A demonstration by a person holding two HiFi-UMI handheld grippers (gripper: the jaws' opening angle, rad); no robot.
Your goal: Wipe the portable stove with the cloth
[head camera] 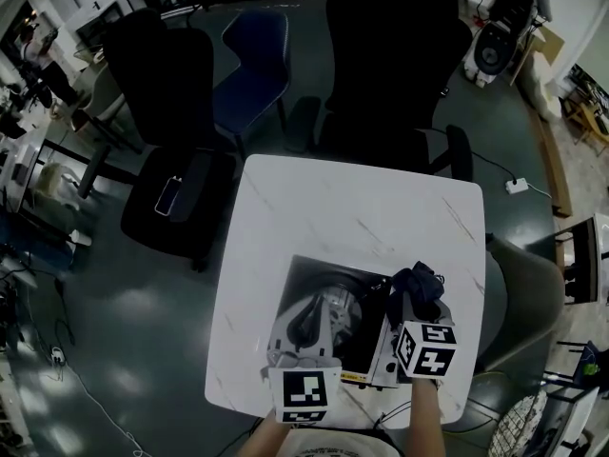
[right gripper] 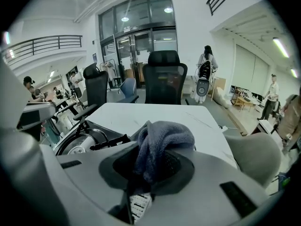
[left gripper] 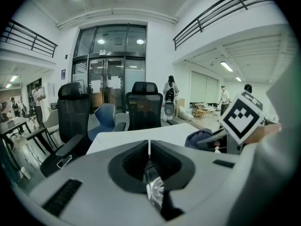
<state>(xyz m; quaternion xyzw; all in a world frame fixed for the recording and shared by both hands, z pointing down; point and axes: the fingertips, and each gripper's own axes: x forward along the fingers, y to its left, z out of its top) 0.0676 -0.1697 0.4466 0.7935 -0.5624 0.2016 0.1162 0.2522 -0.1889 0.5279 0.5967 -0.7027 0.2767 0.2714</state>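
Now right claw (right gripper: 149,171) grips cloth (right gripper: 162,140) at stove (head camera: 328,327); left claw (left gripper: 149,149) closed, seemingly empty.

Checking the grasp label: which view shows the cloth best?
Right gripper view: the cloth fills the centre, bunched and pinched in the right gripper. Head view shows it as a small dark bundle at the right edge of the stove. Left gripper view catches only a bluish part.

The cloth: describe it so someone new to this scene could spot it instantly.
On the white table, find the portable stove at the near edge. At its right side the right gripper holds the cloth: the only soft, bunched, dark blue thing there.
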